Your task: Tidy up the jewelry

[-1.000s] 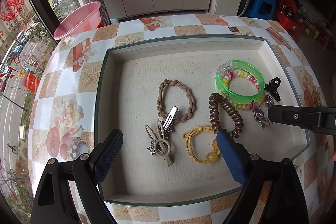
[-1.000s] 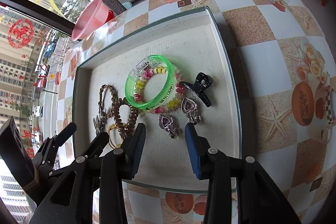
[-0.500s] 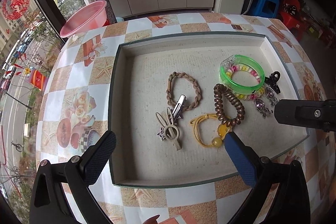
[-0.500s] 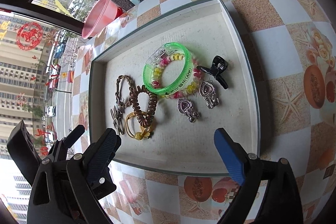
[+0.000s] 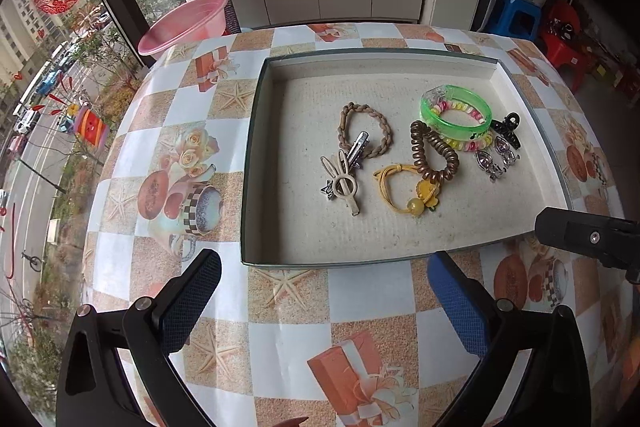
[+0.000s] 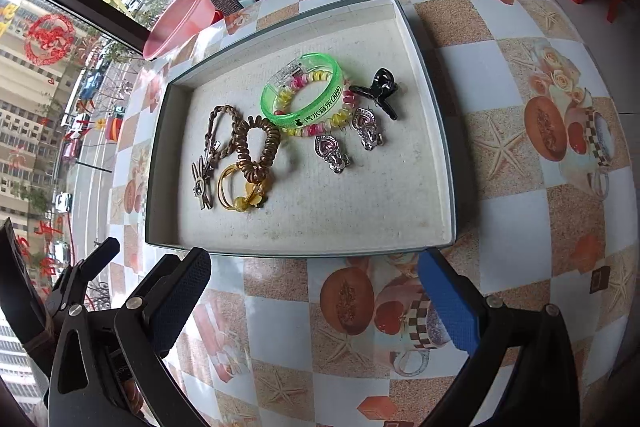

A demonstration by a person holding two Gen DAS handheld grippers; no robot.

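A shallow box lid tray (image 5: 400, 65) (image 6: 444, 147) holds the jewelry. Inside lie a green bangle (image 5: 456, 113) (image 6: 304, 95), a beaded bracelet under it (image 5: 476, 143), a brown spiral hair tie (image 5: 434, 153) (image 6: 256, 147), a yellow hair tie (image 5: 404, 191) (image 6: 236, 191), a braided brown band (image 5: 366, 129) (image 6: 220, 127), a bunny hair clip (image 5: 344, 179) (image 6: 202, 183), a black claw clip (image 5: 506, 129) (image 6: 378, 89) and two heart earrings (image 5: 496, 157) (image 6: 348, 139). My left gripper (image 5: 324, 291) and right gripper (image 6: 316, 291) are open and empty, both in front of the tray's near edge.
The tray sits on a round table with a patterned cloth (image 5: 180, 155) (image 6: 520, 75). A pink basin (image 5: 184, 23) (image 6: 176, 23) stands beyond the far edge by the window. Blue and red stools (image 5: 520, 19) stand on the floor at right.
Both grippers have drawn back from over the tray to in front of it. The right gripper's jaws have opened wide. The jewelry has not moved.
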